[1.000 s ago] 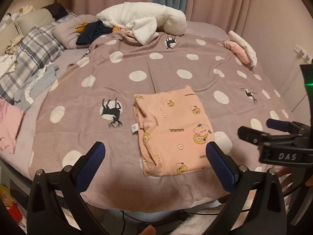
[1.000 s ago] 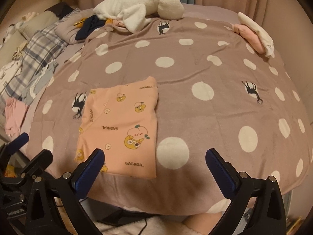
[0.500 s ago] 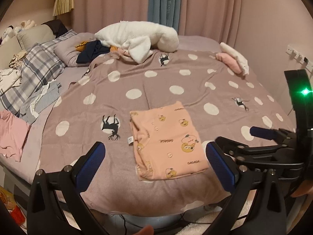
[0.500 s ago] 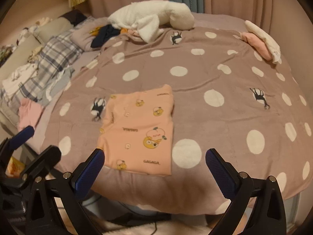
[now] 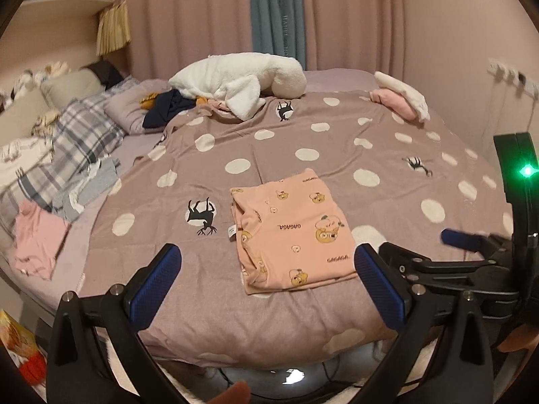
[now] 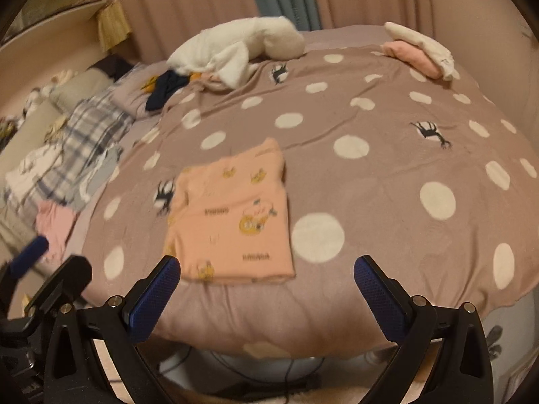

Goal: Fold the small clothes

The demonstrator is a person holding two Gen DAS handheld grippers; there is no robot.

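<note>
The pink printed garment (image 5: 293, 232) is laid folded into a flat rectangle on the dotted bed cover (image 5: 337, 168), near its front edge. Both the left claw (image 5: 266, 289) and right claw (image 6: 266, 299) are held released, empty, apart from it. This piece is judged done; loose clothes (image 5: 37, 239) at the bed's left side seem left.
</note>
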